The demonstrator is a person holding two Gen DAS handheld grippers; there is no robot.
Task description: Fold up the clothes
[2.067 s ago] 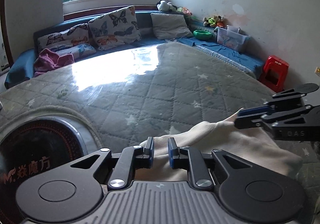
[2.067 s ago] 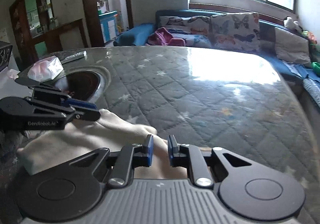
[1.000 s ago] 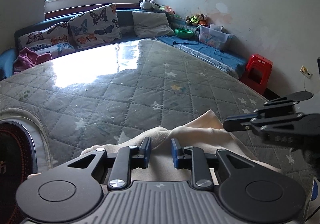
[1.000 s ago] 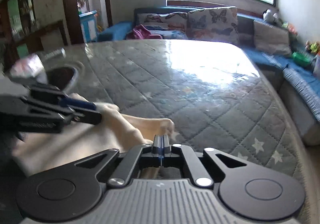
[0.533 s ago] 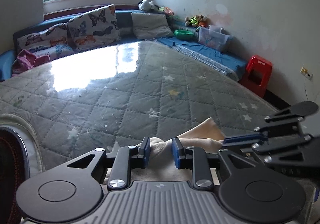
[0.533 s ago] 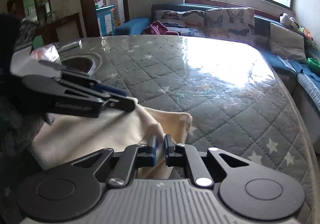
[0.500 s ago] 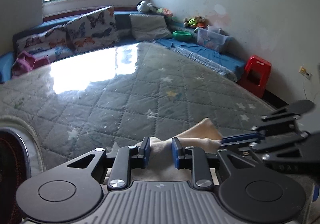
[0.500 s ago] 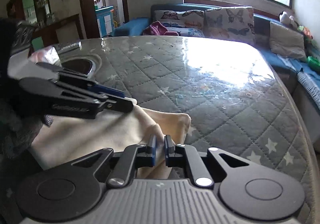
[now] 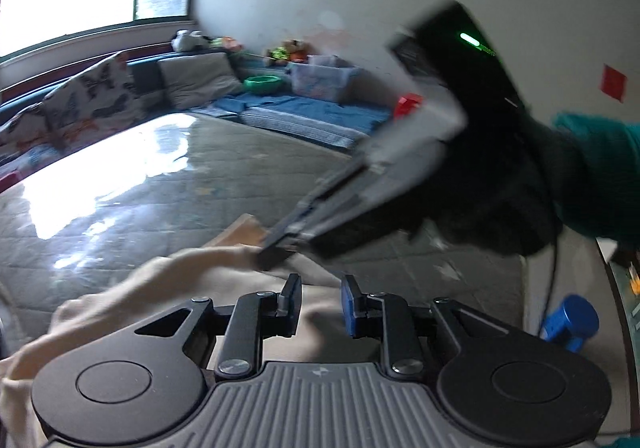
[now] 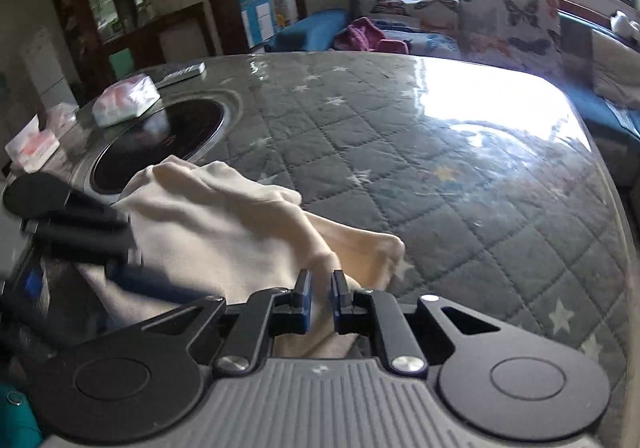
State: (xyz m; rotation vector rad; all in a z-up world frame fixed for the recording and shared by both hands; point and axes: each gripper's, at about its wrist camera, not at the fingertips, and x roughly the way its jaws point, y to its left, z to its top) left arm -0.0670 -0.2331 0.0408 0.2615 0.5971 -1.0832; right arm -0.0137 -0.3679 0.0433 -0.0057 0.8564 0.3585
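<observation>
- No writing is readable anywhere.
- The cream garment (image 10: 224,224) lies bunched on the quilted desk (image 10: 460,183), beside a round black inset (image 10: 156,143).
- Right tongs (image 10: 321,294) pinch its fold.
- Left tongs (image 9: 320,304) spread slightly over it, gripping nothing.
- Tissue packs (image 10: 126,99) sit behind.

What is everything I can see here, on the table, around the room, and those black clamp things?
Garment: one, cream, bunched on the table's near side.
Table: one, grey quilted star cover under clear sheet.
Round cooktop: one, black, set into the table.
Tissue packs: at least two, white-pink, far left of the table.
Butterfly cushions: several, on the blue sofa.
Stool: one, red, by the wall.
Left gripper: black, over the garment.
Right gripper: black, pinching the garment.
Sleeve: teal.
</observation>
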